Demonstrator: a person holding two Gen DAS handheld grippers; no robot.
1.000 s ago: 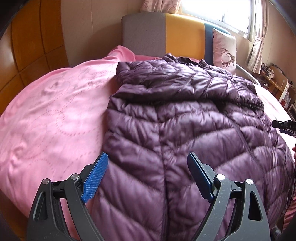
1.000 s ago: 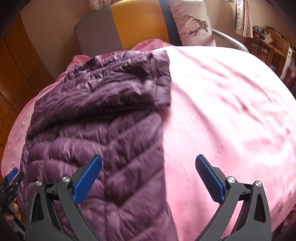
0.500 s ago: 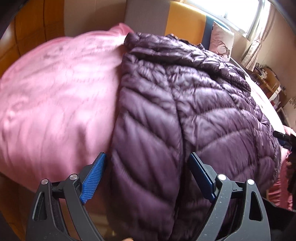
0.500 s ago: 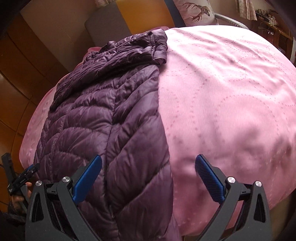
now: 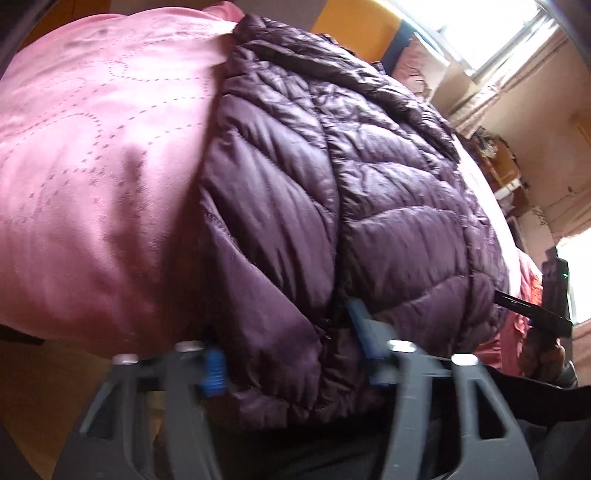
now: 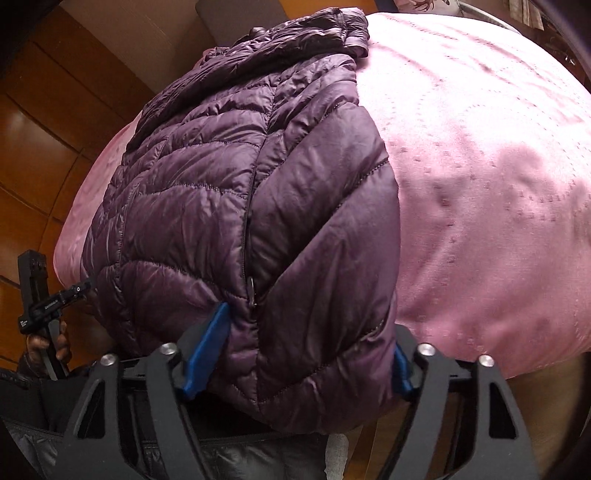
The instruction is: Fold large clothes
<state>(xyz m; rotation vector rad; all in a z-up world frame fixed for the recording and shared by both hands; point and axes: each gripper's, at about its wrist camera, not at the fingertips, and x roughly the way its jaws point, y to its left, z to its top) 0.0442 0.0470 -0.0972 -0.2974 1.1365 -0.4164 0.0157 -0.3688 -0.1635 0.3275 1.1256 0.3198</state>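
Note:
A dark purple quilted down jacket (image 5: 332, 177) lies lengthwise on a pink bed cover (image 5: 96, 177), its hem hanging over the near edge. My left gripper (image 5: 288, 354) is open, its blue pads on either side of the hem's left part. In the right wrist view the jacket (image 6: 240, 184) fills the left half, and my right gripper (image 6: 299, 354) is open with its jaws around the hem's right corner. The jacket hides most of both pads.
The bed has a grey and orange headboard (image 5: 343, 18) and a pillow at the far end. A wooden wall (image 6: 44, 129) is on the left side. A cluttered shelf (image 5: 506, 166) and a window stand to the right.
Both grippers dropped and moved in to the near edge of the bed. The jacket's hem, earlier in front of the pads, now sits between the jaws of each gripper.

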